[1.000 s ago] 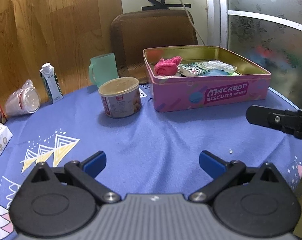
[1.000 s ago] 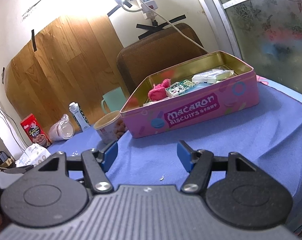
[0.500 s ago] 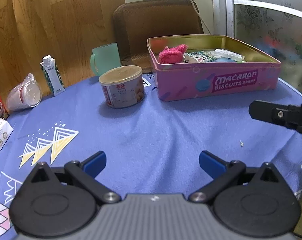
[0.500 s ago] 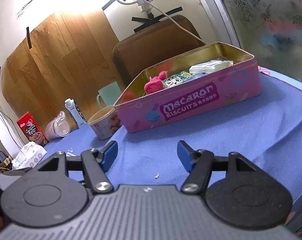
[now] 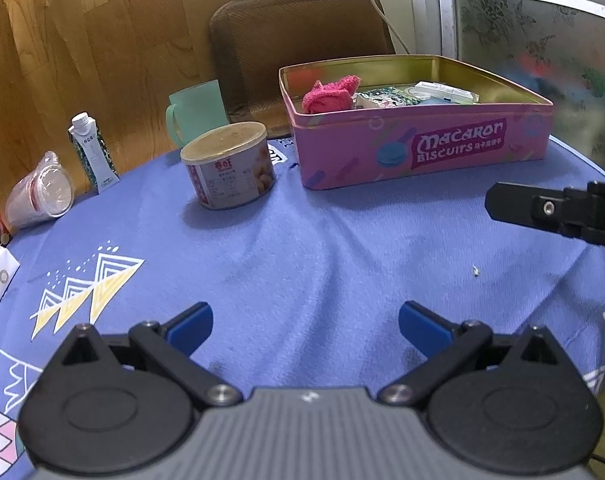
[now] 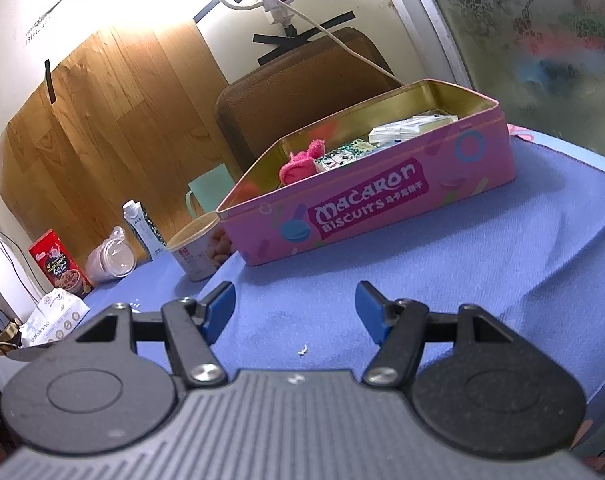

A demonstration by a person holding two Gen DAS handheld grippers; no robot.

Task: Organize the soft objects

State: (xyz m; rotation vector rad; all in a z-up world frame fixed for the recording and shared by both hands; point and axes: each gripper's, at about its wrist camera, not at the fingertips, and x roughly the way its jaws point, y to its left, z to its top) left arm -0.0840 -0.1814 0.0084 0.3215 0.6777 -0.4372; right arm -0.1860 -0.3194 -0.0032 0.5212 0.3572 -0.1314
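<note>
In the tin point(image 5: 418, 152) on the table point(image 5: 302, 248), a pink cloth point(image 5: 328, 94) lies at its left end beside flat packets. Before the tin, the left tool point(image 5: 304, 326) and right tool point(image 6: 294, 306) gape wide, both empty. Only the right view shows the red box point(image 6: 58, 264) far left of the tin; only the left shows the other tool's finger point(image 5: 518, 204).

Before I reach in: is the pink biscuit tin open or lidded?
Open. The biscuit tin has no lid on it; its gold inner walls show, with a pink cloth and small packets inside.
</note>
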